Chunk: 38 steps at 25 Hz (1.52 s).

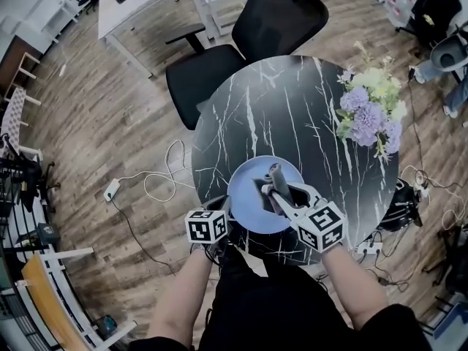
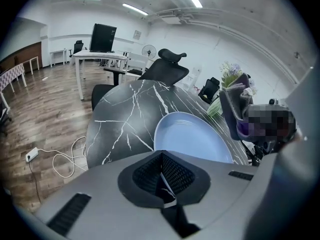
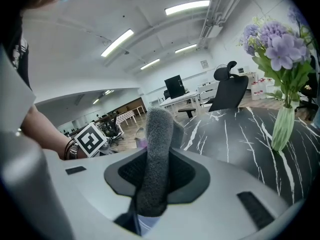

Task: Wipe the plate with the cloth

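A pale blue plate (image 1: 252, 196) sits near the front edge of the round black marble table (image 1: 292, 108). My left gripper (image 1: 221, 205) is at the plate's left rim, jaws shut, with a thin pale sliver of rim between the pads. In the left gripper view the plate (image 2: 192, 136) spreads out just past my left gripper (image 2: 162, 178). My right gripper (image 1: 272, 189) hangs over the plate's middle, shut on a rolled grey cloth (image 1: 276, 174). In the right gripper view the cloth (image 3: 157, 144) stands up out of my right gripper (image 3: 154, 176).
A vase of purple and white flowers (image 1: 369, 112) stands at the table's right edge, shown close in the right gripper view (image 3: 282, 49). A black office chair (image 1: 248, 35) is at the far side. White cables (image 1: 157, 181) lie on the wooden floor to the left.
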Tool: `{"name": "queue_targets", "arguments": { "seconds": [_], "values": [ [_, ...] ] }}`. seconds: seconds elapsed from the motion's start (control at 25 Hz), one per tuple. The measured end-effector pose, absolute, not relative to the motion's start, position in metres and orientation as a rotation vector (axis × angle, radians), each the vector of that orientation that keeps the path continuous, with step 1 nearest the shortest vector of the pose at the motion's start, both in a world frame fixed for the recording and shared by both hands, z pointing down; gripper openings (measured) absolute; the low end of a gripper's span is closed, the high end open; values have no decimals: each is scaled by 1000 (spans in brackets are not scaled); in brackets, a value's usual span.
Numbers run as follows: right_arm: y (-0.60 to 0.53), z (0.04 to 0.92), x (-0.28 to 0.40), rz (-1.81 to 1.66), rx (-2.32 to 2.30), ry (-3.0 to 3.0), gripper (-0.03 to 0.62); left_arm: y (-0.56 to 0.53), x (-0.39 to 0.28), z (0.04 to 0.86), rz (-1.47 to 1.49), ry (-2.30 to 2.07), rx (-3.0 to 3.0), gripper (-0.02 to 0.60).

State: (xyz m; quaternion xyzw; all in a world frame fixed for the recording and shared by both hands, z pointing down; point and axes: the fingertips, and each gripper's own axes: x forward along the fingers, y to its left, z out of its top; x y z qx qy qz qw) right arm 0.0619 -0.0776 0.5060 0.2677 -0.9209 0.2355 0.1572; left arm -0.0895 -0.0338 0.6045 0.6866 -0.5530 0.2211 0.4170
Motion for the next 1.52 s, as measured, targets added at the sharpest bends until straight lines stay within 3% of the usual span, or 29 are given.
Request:
{"name": "queue_targets", "arguments": {
  "seconds": [0.64,1.2,1.52],
  "values": [
    [-79,517,54,767,856,-2582,115,-49,-89,608,624,-1283,1773,17],
    [-90,510,46,774,941,-2558,117,-66,-67,581,350,-1089,1839,17],
    [-86,515,37,783,961,-2534,117,-61,-76,585,547,-1064,1963,17]
  ]
}}
